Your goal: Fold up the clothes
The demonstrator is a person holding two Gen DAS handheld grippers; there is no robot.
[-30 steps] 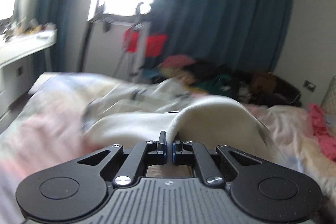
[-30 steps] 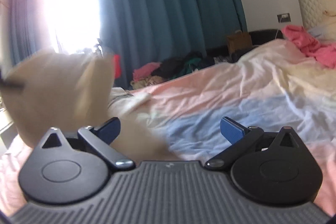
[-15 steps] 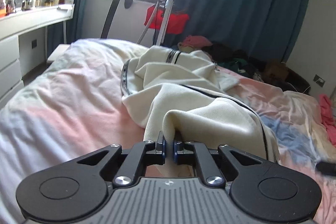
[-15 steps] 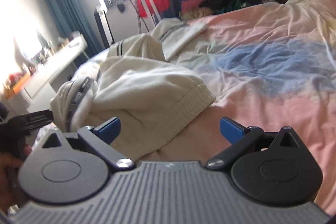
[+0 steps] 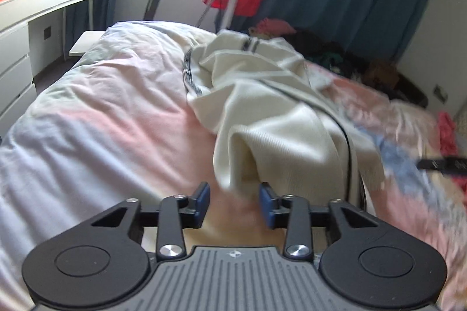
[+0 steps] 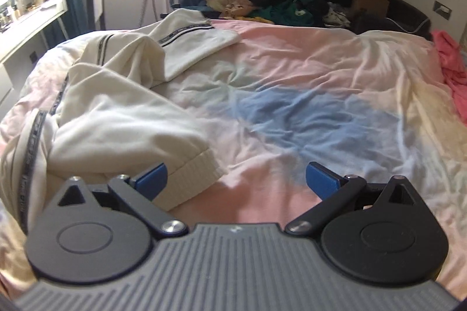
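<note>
On the bed's [image 6: 306, 71] left side, cream jacket [image 6: 116, 118] lies crumpled, unfolded; left gripper [image 5: 234, 201] and right gripper [image 6: 236, 176] both agape, empty

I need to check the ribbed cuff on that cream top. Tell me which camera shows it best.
The right wrist view: the ribbed cuff lies flat and sharp on the bedspread, beside the open right gripper. The left wrist view shows only bunched, blurred folds of the cream top; no ribbing is discernible.
</note>
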